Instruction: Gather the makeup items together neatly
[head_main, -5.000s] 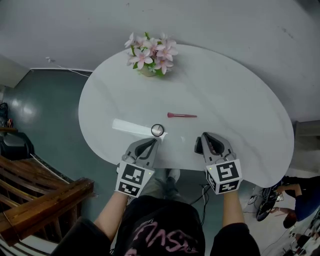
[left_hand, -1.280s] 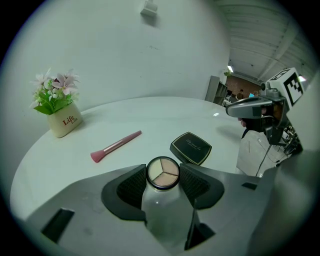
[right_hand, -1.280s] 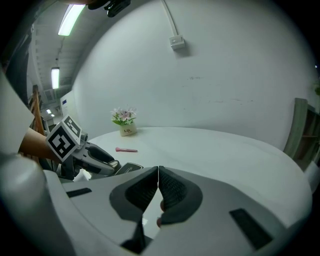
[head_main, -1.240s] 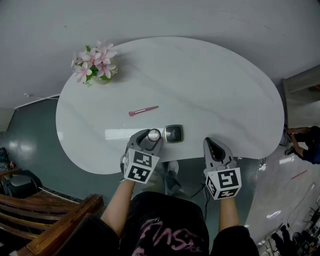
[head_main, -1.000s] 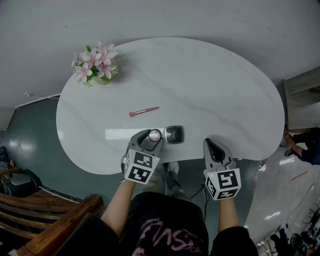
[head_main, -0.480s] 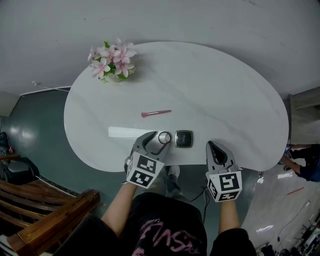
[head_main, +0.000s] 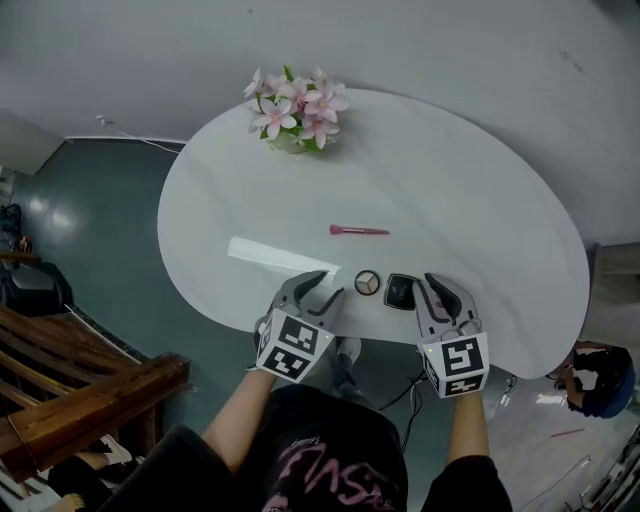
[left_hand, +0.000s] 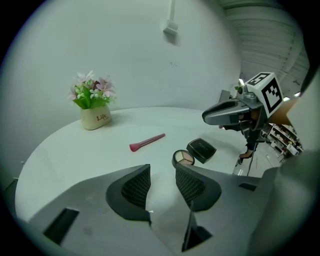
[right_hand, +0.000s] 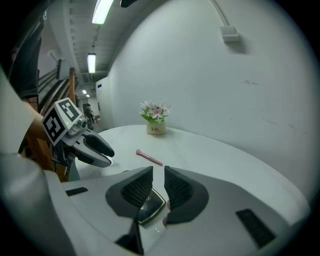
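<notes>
A round open compact (head_main: 367, 283) and a black square compact (head_main: 401, 291) lie side by side near the white table's front edge (head_main: 300, 330). A pink makeup brush (head_main: 358, 230) lies farther in. My left gripper (head_main: 331, 284) stands just left of the round compact (left_hand: 183, 158). Its jaws are closing with nothing between them (left_hand: 162, 175). My right gripper (head_main: 433, 283) sits at the black compact's right side. Its jaws (right_hand: 159, 172) are opening by a narrow gap and hold nothing. The black compact (right_hand: 148, 209) shows below them.
A small pot of pink flowers (head_main: 297, 110) stands at the table's far left. A pale wall runs behind the table. A wooden bench (head_main: 80, 390) stands on the floor to my left.
The round compact was at my left gripper's tips; now it lies free beside the black compact, with the left gripper drawn back. My right gripper has come forward next to the black compact.
</notes>
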